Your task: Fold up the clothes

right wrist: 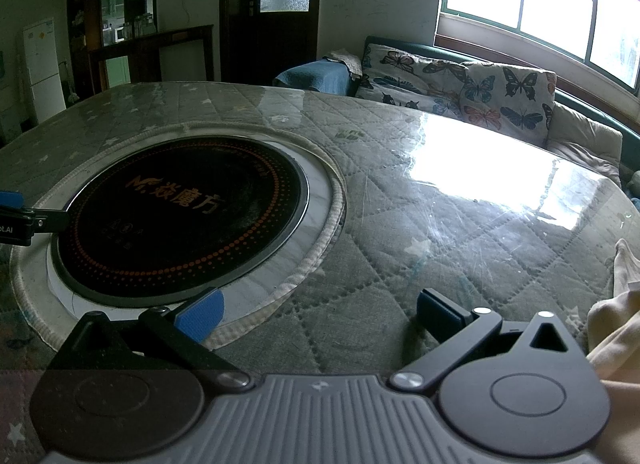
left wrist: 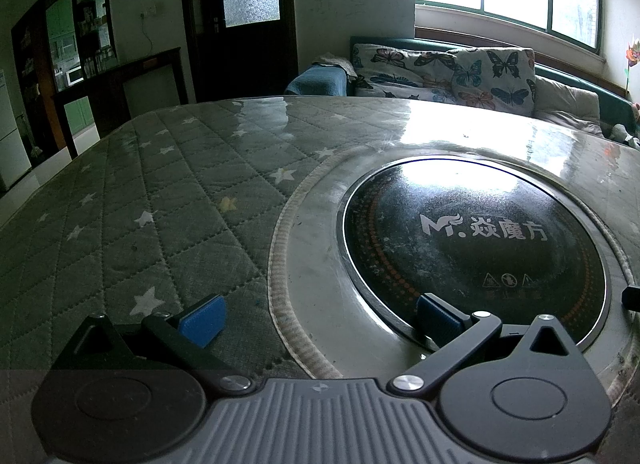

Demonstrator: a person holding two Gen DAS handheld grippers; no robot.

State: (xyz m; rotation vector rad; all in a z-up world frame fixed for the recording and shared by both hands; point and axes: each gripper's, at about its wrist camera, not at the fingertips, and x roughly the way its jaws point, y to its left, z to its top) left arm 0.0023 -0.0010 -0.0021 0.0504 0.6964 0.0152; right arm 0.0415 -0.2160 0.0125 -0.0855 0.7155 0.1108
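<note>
A cream-coloured garment lies bunched at the right edge of the right wrist view, just right of my right gripper. That gripper is open and empty, low over the quilted table cover. My left gripper is open and empty, low over the table where the quilted cover meets the round black hob. No garment shows in the left wrist view. One finger of the left gripper shows at the left edge of the right wrist view.
The round table has a black induction hob set in its middle under a glass top. A sofa with butterfly cushions stands behind the table under a window. A dark door and shelves are at the back left.
</note>
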